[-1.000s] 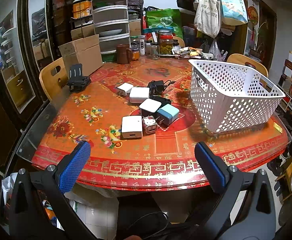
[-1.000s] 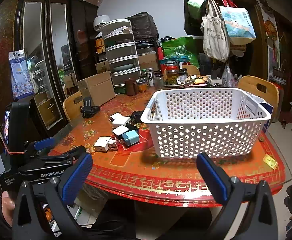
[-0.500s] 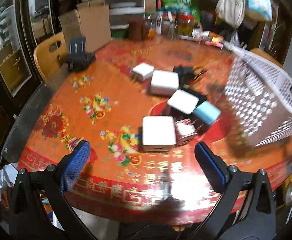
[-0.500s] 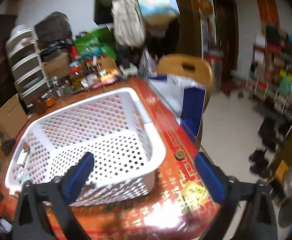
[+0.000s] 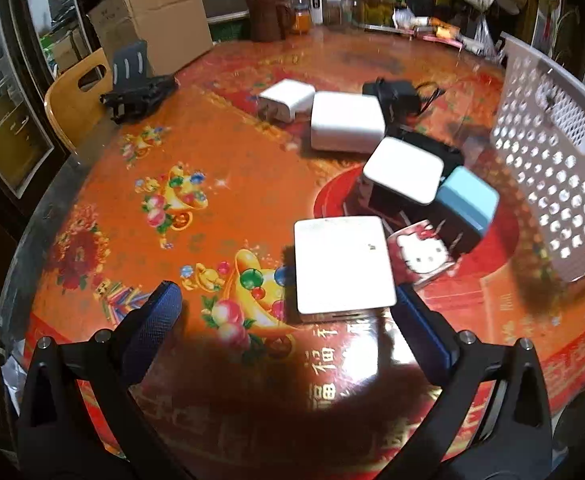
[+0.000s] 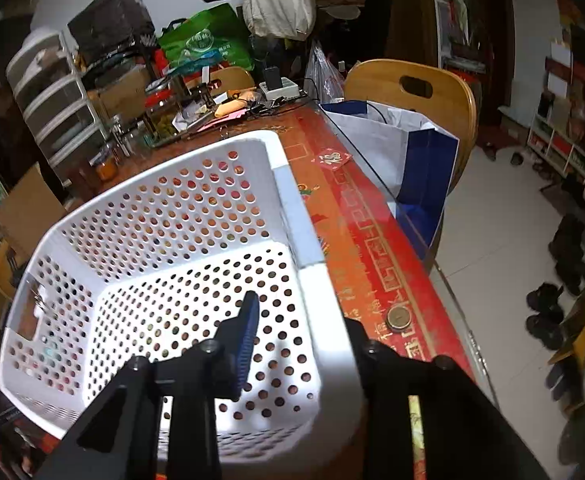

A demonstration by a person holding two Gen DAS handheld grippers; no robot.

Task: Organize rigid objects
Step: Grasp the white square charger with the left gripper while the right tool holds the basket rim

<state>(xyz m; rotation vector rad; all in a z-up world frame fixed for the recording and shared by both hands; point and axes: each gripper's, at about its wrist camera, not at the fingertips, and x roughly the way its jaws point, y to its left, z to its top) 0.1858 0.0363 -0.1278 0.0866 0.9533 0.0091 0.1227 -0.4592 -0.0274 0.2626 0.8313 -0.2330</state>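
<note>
A round table (image 5: 140, 168) with a red and orange flowered cover is carrying a cluster of chargers ahead of the left tool: a flat white adapter (image 5: 342, 268) is lying nearest, with a cartoon-cat cube (image 5: 422, 252) touching its right edge. Beyond them white plugs (image 5: 346, 122), a blue-topped one (image 5: 468, 200) and a black adapter (image 5: 392, 92) are sitting. A white perforated basket (image 6: 292, 208) is standing directly under the right tool, and a coin (image 6: 398, 316) is lying on the cover just to its right.

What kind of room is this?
Most likely a lived-in home dining room: a round table with a festive red cover, wooden chairs, and shoes by crowded shelves.
</note>
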